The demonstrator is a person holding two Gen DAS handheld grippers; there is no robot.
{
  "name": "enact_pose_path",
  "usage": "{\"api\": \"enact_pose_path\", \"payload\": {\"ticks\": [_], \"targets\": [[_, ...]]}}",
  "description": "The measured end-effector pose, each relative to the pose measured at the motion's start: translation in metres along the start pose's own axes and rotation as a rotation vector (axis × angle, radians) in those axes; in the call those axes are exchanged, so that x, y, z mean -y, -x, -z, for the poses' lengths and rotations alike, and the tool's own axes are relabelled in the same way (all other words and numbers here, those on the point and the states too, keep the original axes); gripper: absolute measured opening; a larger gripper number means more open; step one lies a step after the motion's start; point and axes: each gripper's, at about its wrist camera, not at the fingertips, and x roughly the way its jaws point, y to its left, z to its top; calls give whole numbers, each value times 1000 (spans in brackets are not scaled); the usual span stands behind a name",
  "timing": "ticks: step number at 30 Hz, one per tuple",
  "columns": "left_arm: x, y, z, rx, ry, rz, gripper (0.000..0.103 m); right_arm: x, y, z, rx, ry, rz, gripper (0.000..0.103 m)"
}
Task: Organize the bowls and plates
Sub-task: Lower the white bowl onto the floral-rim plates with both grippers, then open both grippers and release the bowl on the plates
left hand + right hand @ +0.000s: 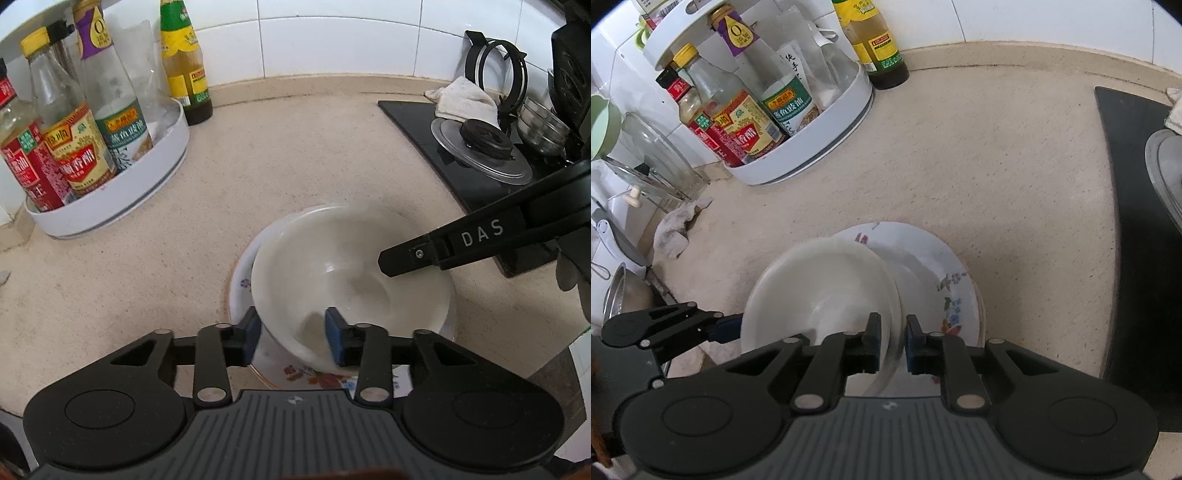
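A white bowl [332, 266] sits on a flowered plate [314, 378] on the beige counter, shifted toward the plate's left side in the right wrist view. My left gripper [293, 336] straddles the bowl's near rim, one blue pad outside and one inside. Both pads stand clear of the wall, so it is open. My right gripper [892, 339] is shut on the opposite rim of the bowl [820, 280], with the plate [953, 295] showing beyond it. One of the right gripper's fingers [406, 254] reaches over the bowl from the right in the left wrist view.
A white round rack [122, 192] of sauce bottles stands at the back left, with an oil bottle [184, 66] beside it. To the right, a black stove top [406, 110] carries a metal lid [480, 158], a cloth [461, 99] and a steel bowl [543, 125]. A crumpled rag [674, 229] lies by the sink edge.
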Motion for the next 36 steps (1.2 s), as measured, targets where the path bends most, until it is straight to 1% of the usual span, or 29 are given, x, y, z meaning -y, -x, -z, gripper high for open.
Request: {"api": "enact_pose_path", "payload": {"ticks": [8,14,23,36], "targets": [[0,2,-2,13,-7,-8,50,-4,2,0,14,12,5,17],[1,7,-1,30,-5,-18,53,-5,5,1,28,13,13,17],[1,13,-1,53,2,-33,56,-10,16,2,66,42,31,18],[3,18,-2,75,12,-55,61,-9,22,8,71,58,20,20]]}}
